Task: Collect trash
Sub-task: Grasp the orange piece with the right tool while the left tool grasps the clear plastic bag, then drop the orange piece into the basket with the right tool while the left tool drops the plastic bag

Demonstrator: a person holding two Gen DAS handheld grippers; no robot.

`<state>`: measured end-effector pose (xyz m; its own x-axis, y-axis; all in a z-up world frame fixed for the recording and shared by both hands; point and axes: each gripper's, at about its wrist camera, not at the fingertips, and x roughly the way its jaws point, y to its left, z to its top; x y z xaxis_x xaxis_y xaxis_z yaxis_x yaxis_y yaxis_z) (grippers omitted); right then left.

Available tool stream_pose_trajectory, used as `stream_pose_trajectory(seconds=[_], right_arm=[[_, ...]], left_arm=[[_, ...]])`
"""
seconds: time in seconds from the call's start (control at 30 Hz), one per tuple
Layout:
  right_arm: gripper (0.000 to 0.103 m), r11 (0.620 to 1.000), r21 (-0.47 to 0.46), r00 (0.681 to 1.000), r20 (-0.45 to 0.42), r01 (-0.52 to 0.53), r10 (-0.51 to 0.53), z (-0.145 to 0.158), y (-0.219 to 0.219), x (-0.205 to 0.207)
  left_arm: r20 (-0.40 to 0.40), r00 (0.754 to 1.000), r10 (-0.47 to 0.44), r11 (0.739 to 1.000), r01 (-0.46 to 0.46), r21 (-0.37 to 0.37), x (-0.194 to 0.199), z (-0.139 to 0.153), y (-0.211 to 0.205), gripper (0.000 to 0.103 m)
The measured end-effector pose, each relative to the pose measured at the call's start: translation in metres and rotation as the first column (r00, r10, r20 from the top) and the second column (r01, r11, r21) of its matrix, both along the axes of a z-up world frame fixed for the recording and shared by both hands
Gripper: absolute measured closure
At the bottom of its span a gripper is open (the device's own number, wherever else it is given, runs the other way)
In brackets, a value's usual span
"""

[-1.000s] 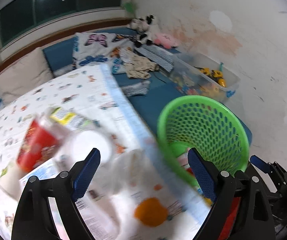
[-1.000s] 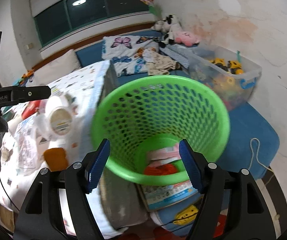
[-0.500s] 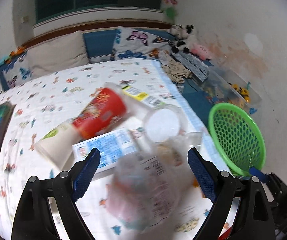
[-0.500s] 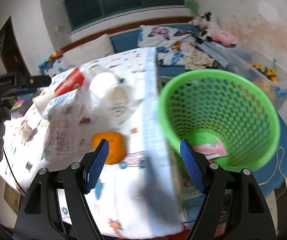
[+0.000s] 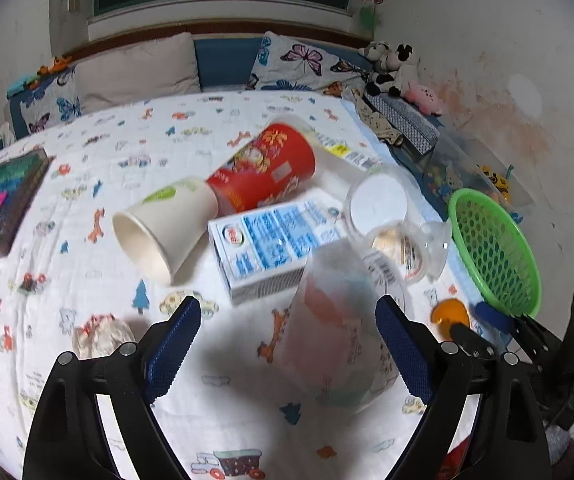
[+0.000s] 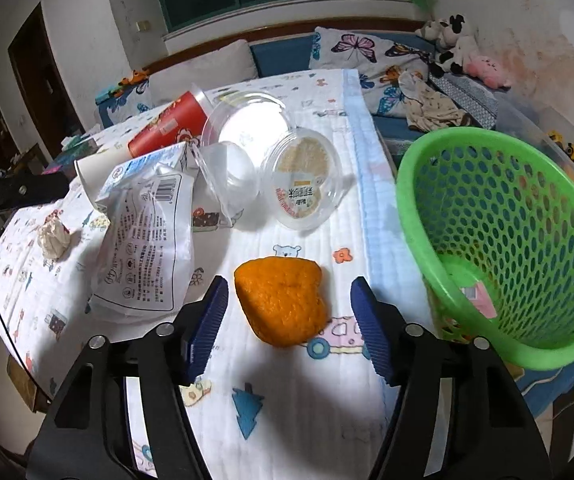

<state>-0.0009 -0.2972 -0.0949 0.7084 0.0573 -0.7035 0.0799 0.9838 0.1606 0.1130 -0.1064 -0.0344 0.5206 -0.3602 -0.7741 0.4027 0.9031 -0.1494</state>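
Observation:
Trash lies on a table with a cartoon-print cloth (image 5: 87,184). My left gripper (image 5: 287,344) is open above a white plastic bag (image 5: 335,332), which lies between its fingers. Behind it lie a blue milk carton (image 5: 275,240), a white paper cup (image 5: 163,228), a red cup (image 5: 267,172) and clear plastic tubs (image 5: 383,204). My right gripper (image 6: 289,320) is open around an orange peel (image 6: 283,296). The green mesh basket (image 6: 507,240) stands at the table's right edge and holds some trash; it also shows in the left wrist view (image 5: 495,248).
A crumpled tissue (image 5: 101,336) lies left of the left gripper. A dark book (image 5: 3,196) is at the table's far left. Pillows, soft toys and a clear toy bin (image 6: 559,148) lie on the blue bench behind.
Both grippers swung left from the green basket to the table. The left one now hovers over the plastic bag, the right one over the orange peel.

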Motion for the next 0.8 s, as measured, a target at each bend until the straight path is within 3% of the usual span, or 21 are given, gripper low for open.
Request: stream_pose_trajectory(seconds=[0.33, 0.8], right_arm=[[0.057, 1.000, -0.008, 1.000, -0.023, -0.015, 0.015, -0.010, 0.007, 0.009], [0.061, 1.000, 0.000, 1.000, 0.019, -0.012, 0.012, 0.007, 0.003, -0.014]], left_arm=[[-0.063, 0.997, -0.043, 0.999, 0.043, -0.002, -0.003, -0.025, -0.010, 0.016], [-0.120, 0.991, -0.062, 0.998, 0.061, -0.014, 0.013, -0.043, -0.043, 0.011]])
